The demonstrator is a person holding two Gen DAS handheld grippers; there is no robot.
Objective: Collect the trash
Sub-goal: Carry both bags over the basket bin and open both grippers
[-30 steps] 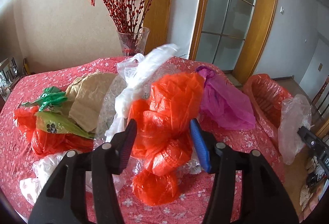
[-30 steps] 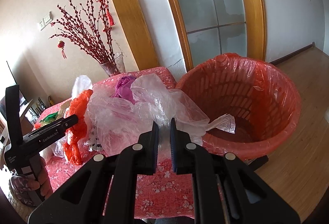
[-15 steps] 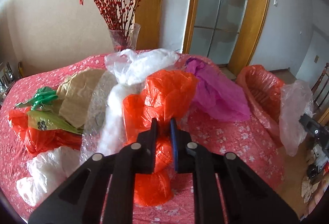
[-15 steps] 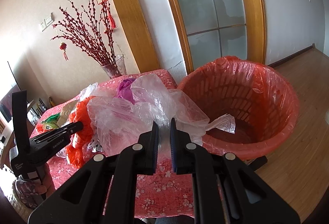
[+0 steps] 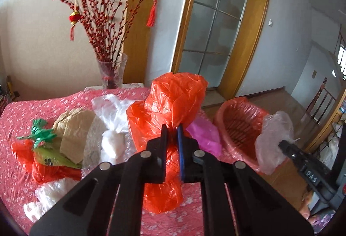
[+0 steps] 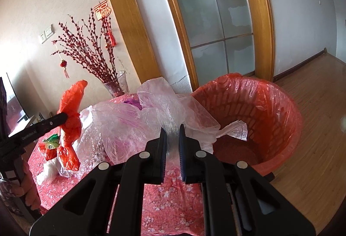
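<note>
Here the orange bag [image 5: 173,104] is pinched at its twisted waist by the left gripper [image 5: 172,127] and is held up above the table [image 5: 13,112]. It is judged light, soft and slippery (thin film), so a bunched part is the best hold. The clear bag [image 6: 155,114] is clamped by the right gripper [image 6: 173,127], beside the basket [image 6: 281,101]. Open room is seen toward the basket, but the vase [image 5: 111,73] near the table's far edge should be avoided.
</note>
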